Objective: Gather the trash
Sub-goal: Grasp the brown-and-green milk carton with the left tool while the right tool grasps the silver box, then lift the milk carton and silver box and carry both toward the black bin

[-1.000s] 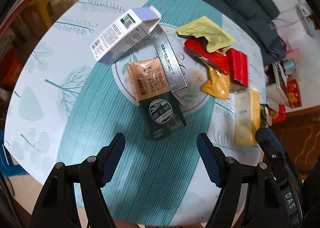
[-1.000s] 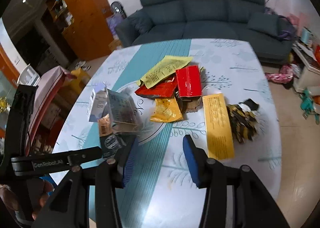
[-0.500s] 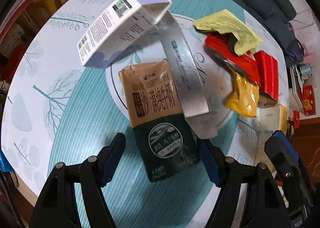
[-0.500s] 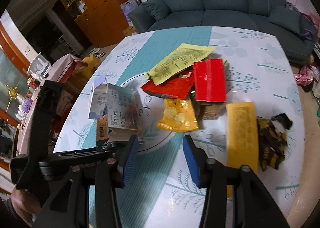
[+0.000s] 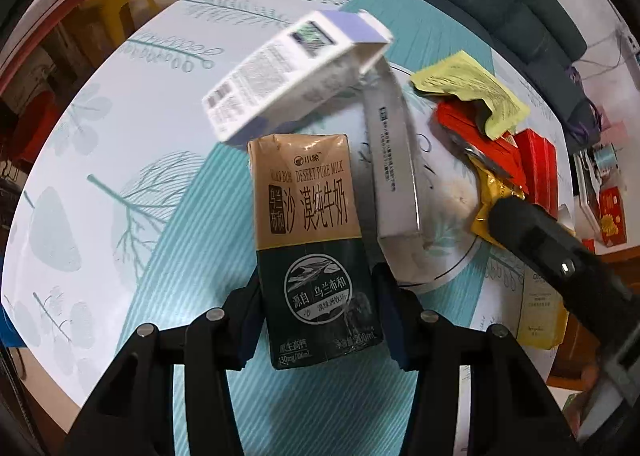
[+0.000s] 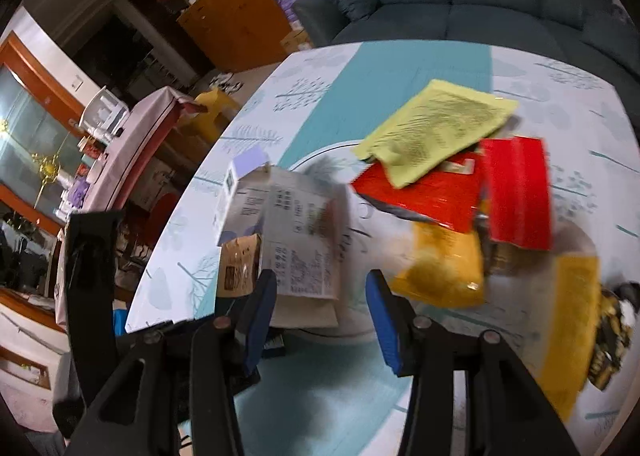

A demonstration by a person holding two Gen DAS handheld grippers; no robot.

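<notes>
Now left claw [image 5: 316,312] clamps the boxy milk carton [image 5: 308,224]; right claw [image 6: 320,320] gapes.

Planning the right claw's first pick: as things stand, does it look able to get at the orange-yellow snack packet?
Probably yes. The right claw is open and empty, and the orange-yellow packet lies just ahead, near its right finger. Only the packet's far edge is tucked under the red wrapper; the near edge looks free.

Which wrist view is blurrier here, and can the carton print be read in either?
Right wrist view: strong motion smear across the red packets and the yellow sachet; only the tongs are crisp. Left wrist view: the milk carton is sharp with legible print; the white box behind is slightly smeared. Both bend the table edge.
</notes>
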